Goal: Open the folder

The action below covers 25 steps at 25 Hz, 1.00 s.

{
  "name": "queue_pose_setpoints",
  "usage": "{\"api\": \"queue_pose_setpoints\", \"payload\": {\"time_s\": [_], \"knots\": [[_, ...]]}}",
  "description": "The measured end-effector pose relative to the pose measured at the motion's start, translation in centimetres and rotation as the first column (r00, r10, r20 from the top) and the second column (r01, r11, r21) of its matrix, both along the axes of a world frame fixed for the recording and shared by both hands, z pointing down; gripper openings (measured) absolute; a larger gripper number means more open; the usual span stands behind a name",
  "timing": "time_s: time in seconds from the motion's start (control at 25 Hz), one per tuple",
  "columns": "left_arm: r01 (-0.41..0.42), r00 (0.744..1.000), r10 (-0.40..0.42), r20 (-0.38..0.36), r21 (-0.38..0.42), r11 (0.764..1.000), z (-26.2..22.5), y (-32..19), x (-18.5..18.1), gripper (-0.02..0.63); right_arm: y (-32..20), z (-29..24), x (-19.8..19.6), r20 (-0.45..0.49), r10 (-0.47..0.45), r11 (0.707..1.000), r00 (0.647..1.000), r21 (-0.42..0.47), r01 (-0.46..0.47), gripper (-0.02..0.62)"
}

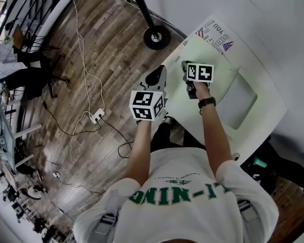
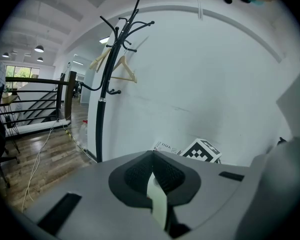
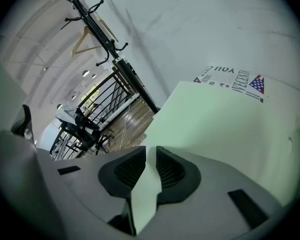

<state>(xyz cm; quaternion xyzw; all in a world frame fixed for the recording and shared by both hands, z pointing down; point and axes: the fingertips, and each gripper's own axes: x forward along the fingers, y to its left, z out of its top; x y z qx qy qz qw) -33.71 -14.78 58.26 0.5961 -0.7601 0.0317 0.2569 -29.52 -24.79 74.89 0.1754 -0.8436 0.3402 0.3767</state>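
A: Whereabouts of the folder (image 1: 180, 103)?
B: On the white table (image 1: 266, 100), pale green, lying mostly flat just in front of the person. Past its far corner, a printed sheet (image 1: 215, 38) with a small flag.

A: And relative to the left gripper (image 2: 153, 166)?
B: Caught between the pads, at the folder's left side. Shows edge-on in the left gripper view as a thin pale strip rising through the jaws. Pinched tight, no gap on either side.

A: The right gripper (image 3: 150, 159)?
B: Pressed together on the folder too, along that same left side, a little farther and to the right. In the right gripper view, a tongue of pale green held between the dark ribbed pads, with the rest of the folder spreading far and right toward the printed sheet. Cover alone or the whole folder, hard to tell.

A: Near each other?
B: Side by side, close but apart. Right one's cube (image 2: 202, 151) visible just beyond the left jaws in the left gripper view.

A: Around the table?
B: Wooden floor (image 1: 101, 44) to the left, crossed by white cables (image 1: 83, 75). Black coat rack (image 2: 107, 84) against the white wall on the far side, round base beside the table's far-left corner
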Motion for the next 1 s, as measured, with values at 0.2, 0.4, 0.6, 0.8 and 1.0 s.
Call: {"api": "queue_pose_setpoints", "payload": {"time_s": [0.2,0.4,0.6,0.8,1.0], "knots": [[-0.031,0.999,0.030,0.011,0.030,0.999,-1.5,-0.7,1.2,0.014,0.4,-3.2,1.1,0.063,0.022,1.000,0.998,0.008,-0.022,0.078],[-0.087,0.996,0.085,0.031,0.070,0.994,-3.7,-2.5,3.3,0.014,0.1,-7.1,2.9,0.139,0.062,0.997,0.988,0.027,-0.066,0.079],[-0.151,0.987,0.145,0.062,0.105,0.983,-6.1,-4.1,6.1,0.014,0.0,-10.6,6.2,0.189,0.118,0.990,0.975,0.054,-0.130,0.087],[-0.209,0.976,0.197,0.092,0.145,0.967,-8.6,-5.4,8.5,0.014,-0.9,-13.4,9.9,0.224,0.163,0.975,0.961,0.112,-0.191,0.087],[-0.284,0.956,0.266,0.123,0.175,0.943,-10.5,-7.3,12.2,0.014,-3.0,-16.3,15.2,0.258,0.231,0.941,0.938,0.187,-0.283,0.074]]}}
